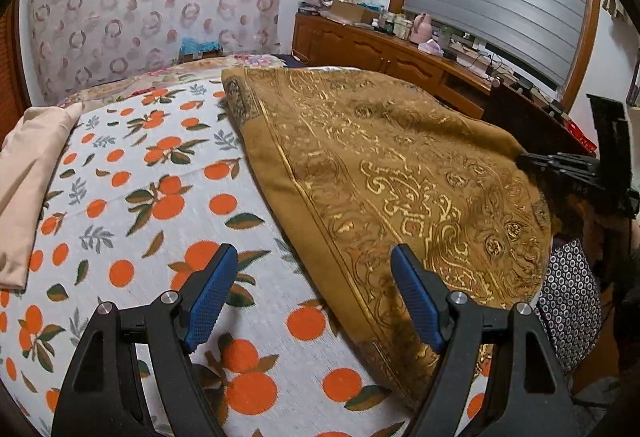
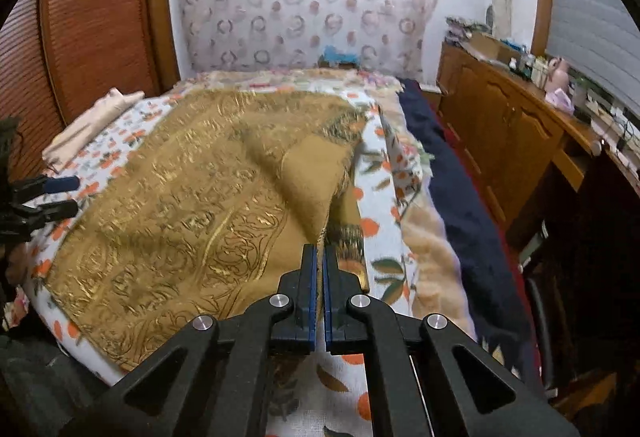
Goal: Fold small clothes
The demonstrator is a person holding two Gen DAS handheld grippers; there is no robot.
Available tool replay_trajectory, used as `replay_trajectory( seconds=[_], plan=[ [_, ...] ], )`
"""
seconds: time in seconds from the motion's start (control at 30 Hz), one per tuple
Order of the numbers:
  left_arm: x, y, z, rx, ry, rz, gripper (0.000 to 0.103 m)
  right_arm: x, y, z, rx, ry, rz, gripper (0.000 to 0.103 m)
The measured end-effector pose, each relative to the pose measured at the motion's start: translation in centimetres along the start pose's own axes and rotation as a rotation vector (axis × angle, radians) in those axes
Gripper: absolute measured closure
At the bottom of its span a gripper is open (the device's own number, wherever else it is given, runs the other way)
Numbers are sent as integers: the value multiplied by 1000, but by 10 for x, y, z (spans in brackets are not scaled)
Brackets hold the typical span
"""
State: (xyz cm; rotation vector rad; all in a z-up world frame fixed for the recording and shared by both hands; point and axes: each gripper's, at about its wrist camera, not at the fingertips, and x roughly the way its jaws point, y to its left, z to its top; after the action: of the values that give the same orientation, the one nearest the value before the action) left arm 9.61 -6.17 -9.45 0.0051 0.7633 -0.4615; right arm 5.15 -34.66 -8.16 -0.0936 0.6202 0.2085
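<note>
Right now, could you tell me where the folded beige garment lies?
In the left wrist view, the beige garment lies at the left edge of the orange-print sheet, apart from the gold cloth.

Legible text: none. No lettering, label, brand, number or sign readable in either wrist view. Small items on sideboard [image 1: 400,49], beyond and right of grippers, too small and blurred to read.

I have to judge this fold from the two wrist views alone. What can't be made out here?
- Left wrist view: the gold cloth has its right corner hidden behind the right tongs.
- Right wrist view: whatever lies under the lifted corner of the cloth is covered by its own fold; the left tongs are cut off by the frame edge.
- Both views: the beige garment is already folded, so its type stays unclear.
</note>
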Motion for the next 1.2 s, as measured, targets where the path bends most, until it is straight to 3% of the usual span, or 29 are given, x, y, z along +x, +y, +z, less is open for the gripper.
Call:
replay_trajectory(
  seconds=[0.27, 0.43, 0.5, 0.8, 1.1, 1.2],
  plan=[
    [3, -2, -6, 2, 31, -3, 24, 18, 15, 6, 10, 28, -24, 98],
    [2, -5, -8, 4, 37, -3, 24, 17, 20, 3, 22, 25, -27, 57],
    [3, -7, -8, 8, 39, -2, 24, 18, 18, 0, 30, 25, -20, 53],
    [3, -13, -12, 26, 65, -28, 24, 17, 16, -13, 42, 59, -8, 51],
    [-5, -26, -25, 59, 99, -98, 48, 15, 13, -18, 42, 113, 23, 51],
    [-6, -29, -28, 60, 99, -111, 52, 15, 16, -20, 35, 120, 29, 51]
  ],
)
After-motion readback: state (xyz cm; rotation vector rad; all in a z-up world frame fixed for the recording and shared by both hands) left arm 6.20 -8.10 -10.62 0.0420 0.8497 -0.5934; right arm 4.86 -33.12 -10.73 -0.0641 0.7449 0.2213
